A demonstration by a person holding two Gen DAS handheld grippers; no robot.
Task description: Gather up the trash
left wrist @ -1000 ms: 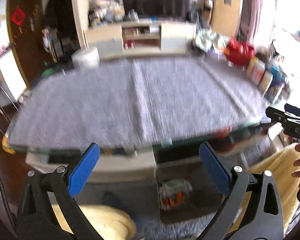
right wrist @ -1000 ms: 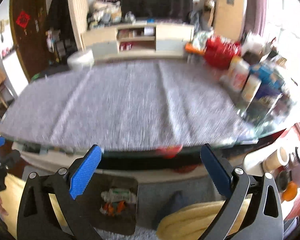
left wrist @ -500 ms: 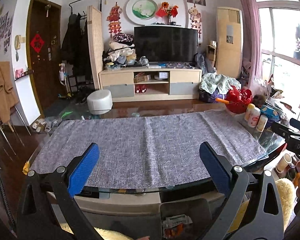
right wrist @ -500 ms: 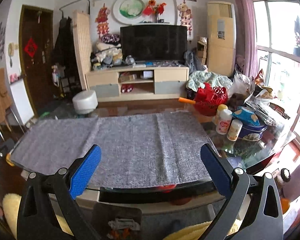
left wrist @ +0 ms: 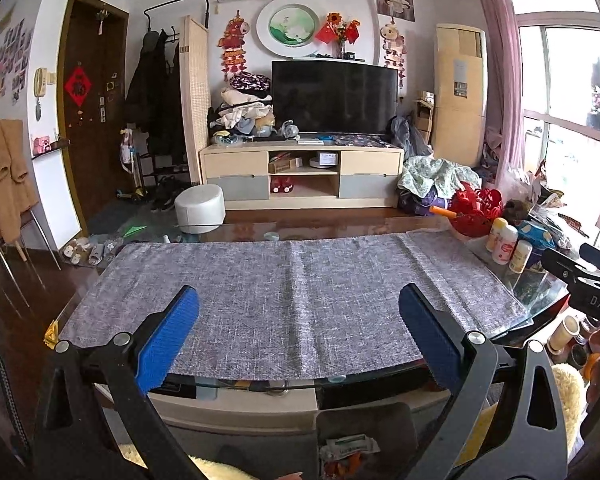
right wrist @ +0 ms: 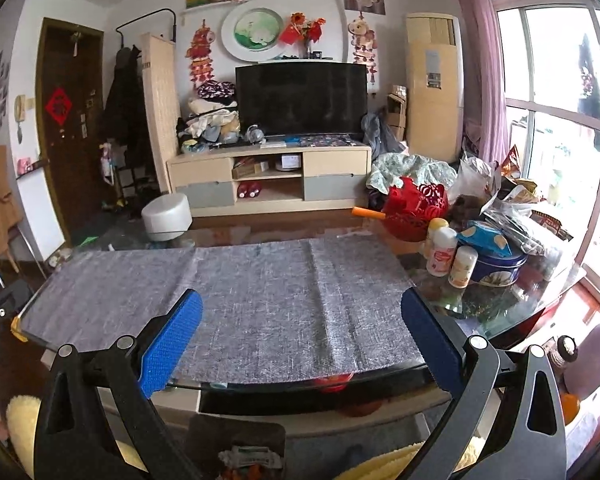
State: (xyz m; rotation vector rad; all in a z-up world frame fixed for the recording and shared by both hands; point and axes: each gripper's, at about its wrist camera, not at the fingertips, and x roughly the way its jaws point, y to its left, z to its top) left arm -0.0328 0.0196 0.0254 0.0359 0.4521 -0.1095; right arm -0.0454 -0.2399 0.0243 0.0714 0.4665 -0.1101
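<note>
A grey cloth (left wrist: 292,296) covers most of the glass coffee table (left wrist: 540,288); no loose trash shows on it. On the floor before the table stands a dark bin (left wrist: 364,416) holding crumpled wrappers (left wrist: 350,448); the right wrist view shows the bin (right wrist: 236,432) and wrappers (right wrist: 250,456) too. My left gripper (left wrist: 299,300) hovers open over the table's near edge with nothing between its blue pads. My right gripper (right wrist: 302,302) is open and empty in the same way. Its black fingers (left wrist: 580,276) also reach into the left wrist view from the right.
At the table's right end stand small bottles (right wrist: 444,252), a blue tin (right wrist: 496,268), a red basket (right wrist: 416,208) and several snack bags (right wrist: 512,200). A white stool (left wrist: 199,208) and a TV cabinet (left wrist: 302,176) lie beyond. Yellow fluffy slippers (right wrist: 384,464) sit below.
Both grippers have lifted and tilted up from the table's front edge, so the room behind now shows and the bin sits lower in view. Both stay open.
</note>
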